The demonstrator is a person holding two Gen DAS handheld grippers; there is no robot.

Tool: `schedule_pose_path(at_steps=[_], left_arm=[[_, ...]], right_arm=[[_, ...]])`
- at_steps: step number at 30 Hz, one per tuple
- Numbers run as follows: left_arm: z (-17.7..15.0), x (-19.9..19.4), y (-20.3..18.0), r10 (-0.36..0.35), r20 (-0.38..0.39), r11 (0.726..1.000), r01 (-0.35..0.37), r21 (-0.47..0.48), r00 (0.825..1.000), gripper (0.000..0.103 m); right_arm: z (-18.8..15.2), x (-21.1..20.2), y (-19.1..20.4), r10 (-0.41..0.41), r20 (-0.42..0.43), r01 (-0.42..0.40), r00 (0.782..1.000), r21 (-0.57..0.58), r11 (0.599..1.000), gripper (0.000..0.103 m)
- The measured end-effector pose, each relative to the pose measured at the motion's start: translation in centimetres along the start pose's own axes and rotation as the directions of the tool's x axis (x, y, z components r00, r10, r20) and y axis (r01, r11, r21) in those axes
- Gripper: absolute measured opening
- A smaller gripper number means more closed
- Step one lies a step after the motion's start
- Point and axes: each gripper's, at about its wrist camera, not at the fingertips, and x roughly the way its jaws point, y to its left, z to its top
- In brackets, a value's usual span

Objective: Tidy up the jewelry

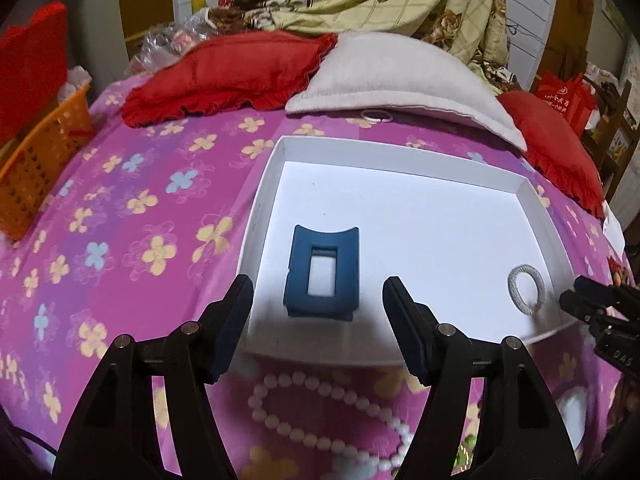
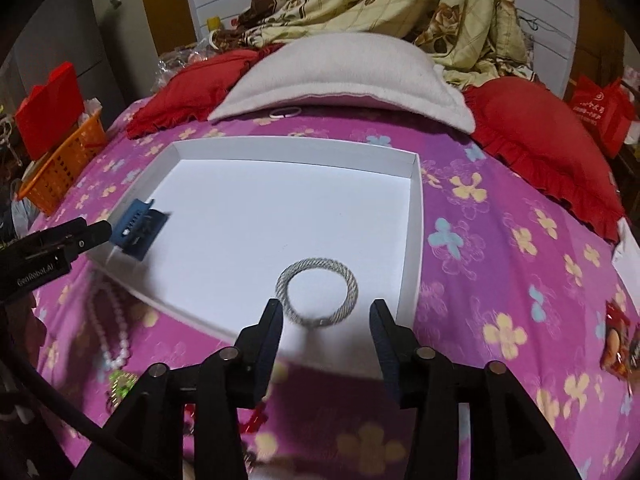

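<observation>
White beads of a necklace [image 1: 320,412] curl on the pink flowered bedsheet [image 1: 120,240] at the bottom centre of your left wrist view, just below the near wall of the white tray [image 1: 400,152]. Your left gripper [image 1: 318,300] hangs above that near edge with its fingers spread wide and nothing between them. Straight ahead of it, in the lower left part of the tray, lies a blue hair clip [image 1: 322,272], apart from both fingertips. At the right edge of that view your right gripper [image 1: 576,296] shows only in part.

In the right wrist view, your right gripper [image 2: 326,314] is likewise parted wide and empty, low in the frame over the tray's near right corner. Just beyond its tips a silver braided bracelet [image 2: 316,297] lies flat on the tray floor, touching neither finger. The same bracelet [image 1: 526,288] sits at the lower right of the tray in the left view.

Farther up, a thin white ring [image 2: 285,112] rests on the sheet beside a grey pillow [image 2: 344,76], with red cushions [image 2: 540,128] on both sides. An orange basket [image 2: 60,168] stands at the left edge.
</observation>
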Motion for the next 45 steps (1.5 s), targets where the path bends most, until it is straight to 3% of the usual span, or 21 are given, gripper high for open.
schedule_pose_path(at_steps=[2, 3, 8, 11, 17, 25, 45], left_arm=[[-0.7, -1.1, -0.5, -0.005, 0.025, 1.0, 0.004, 0.021, 1.0, 0.067], [-1.2, -1.7, -0.9, -0.005, 0.035, 0.999, 0.003, 0.041, 0.999, 0.067], [-3.1, -3.7, -2.2, -0.006, 0.056, 0.994, 0.0, 0.107, 0.998, 0.067], [-4.1, -4.9, -2.2, -0.023, 0.067, 0.996, 0.017, 0.088, 0.998, 0.067], [-6.2, -7.0, -2.3, 0.024, 0.081, 0.997, -0.03, 0.072, 0.996, 0.067], [-8.3, -9.9, -2.4, 0.024, 0.102, 0.998, -0.03, 0.063, 0.995, 0.067], [-10.3, -14.4, -3.1, 0.026, 0.168, 0.996, -0.039, 0.075, 0.986, 0.067]], right_arm=[[-0.8, -1.3, 0.6, 0.001, 0.017, -0.001, 1.0, -0.005, 1.0, 0.062], [-1.1, -1.7, 0.7, 0.001, 0.024, -0.001, 1.0, -0.008, 1.0, 0.063], [-3.0, -4.1, 1.9, 0.011, 0.046, -0.01, 0.999, -0.018, 1.0, 0.063], [-4.3, -5.2, 2.5, 0.027, 0.049, -0.026, 0.998, -0.013, 1.0, 0.063], [-6.8, -7.8, 4.1, 0.031, 0.076, -0.029, 0.997, -0.024, 0.999, 0.063], [-8.9, -10.0, 5.6, 0.032, 0.096, -0.03, 0.995, -0.03, 0.999, 0.066], [-10.0, -12.9, 7.0, 0.037, 0.127, -0.037, 0.991, 0.002, 0.999, 0.07]])
